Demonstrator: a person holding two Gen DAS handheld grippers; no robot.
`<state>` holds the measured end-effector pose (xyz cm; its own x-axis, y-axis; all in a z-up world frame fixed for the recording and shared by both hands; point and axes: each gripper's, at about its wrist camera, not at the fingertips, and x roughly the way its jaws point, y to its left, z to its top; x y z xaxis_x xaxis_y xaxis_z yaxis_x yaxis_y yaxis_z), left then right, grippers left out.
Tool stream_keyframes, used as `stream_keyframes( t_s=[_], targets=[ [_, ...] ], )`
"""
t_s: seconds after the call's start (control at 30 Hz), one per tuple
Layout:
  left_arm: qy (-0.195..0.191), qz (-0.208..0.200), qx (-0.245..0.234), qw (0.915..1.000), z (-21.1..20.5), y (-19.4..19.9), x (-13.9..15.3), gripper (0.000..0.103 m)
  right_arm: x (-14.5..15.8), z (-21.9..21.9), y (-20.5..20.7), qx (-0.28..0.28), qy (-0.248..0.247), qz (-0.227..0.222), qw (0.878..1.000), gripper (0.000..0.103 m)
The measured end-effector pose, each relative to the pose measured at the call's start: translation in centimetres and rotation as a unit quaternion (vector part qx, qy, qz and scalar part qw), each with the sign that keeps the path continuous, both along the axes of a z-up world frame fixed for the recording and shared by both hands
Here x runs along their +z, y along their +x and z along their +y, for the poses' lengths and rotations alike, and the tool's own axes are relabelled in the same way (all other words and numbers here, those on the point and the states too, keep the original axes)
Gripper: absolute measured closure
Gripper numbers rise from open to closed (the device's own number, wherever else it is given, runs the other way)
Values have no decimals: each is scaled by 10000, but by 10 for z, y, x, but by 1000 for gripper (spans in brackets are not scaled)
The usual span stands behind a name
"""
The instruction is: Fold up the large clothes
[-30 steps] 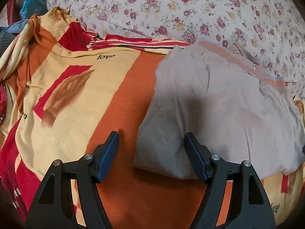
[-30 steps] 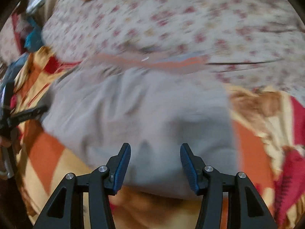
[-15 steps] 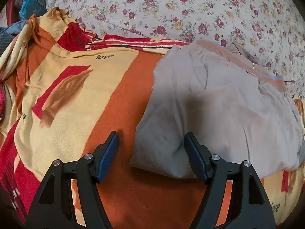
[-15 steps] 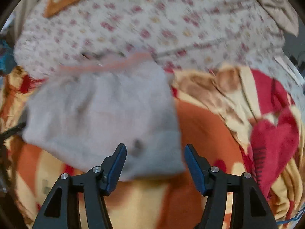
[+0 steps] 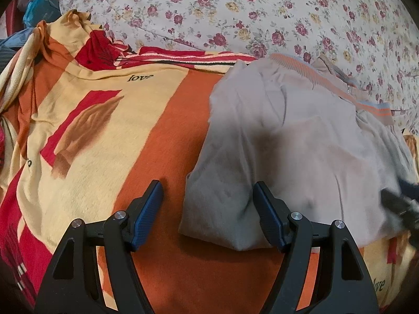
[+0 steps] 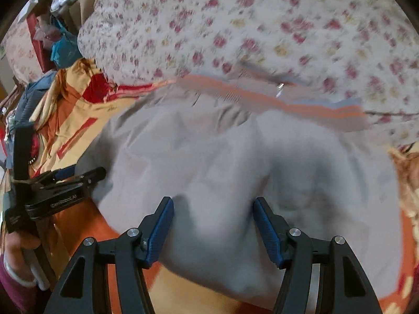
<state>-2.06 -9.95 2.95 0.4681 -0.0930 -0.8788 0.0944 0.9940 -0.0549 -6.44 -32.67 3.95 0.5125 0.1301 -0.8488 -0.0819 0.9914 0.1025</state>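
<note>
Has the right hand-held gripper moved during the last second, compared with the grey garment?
Yes. The right hand-held gripper swung right off the grey garment, then back left; both fingers frame it again, below its orange-striped band.

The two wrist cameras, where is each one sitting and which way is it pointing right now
Left wrist: rides the left gripper, facing the grey garment's near-left corner on the orange blanket; own open fingers show.
Right wrist: rides the right gripper, facing the garment's near edge; own open fingers, plus the person's hand holding the left gripper.
Shared: garment, blanket, floral quilt.
</note>
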Motion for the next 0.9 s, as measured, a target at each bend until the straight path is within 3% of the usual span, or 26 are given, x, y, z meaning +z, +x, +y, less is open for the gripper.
stream_keyframes(
  t_s=[0.17,0.27,0.5,0.77,0.9],
  targets=[
    [-33,38,22,10000,0,2,0,31,-15,14,-13,252,-523,50,9983,41],
    [-40,45,50,10000,-1,2,0,31,-4,10,-16,330,-515,153,9980,42],
    [-176,8,178,9997,4,2,4,31,26,4,-15,228,-527,-269,9980,42],
    [-306,-32,273,9992,8,4,7,31,-14,9,-5,191,-511,231,9982,41],
    [-436,-46,367,9984,14,5,9,31,-5,8,-7,198,-483,195,9984,41]
  ],
)
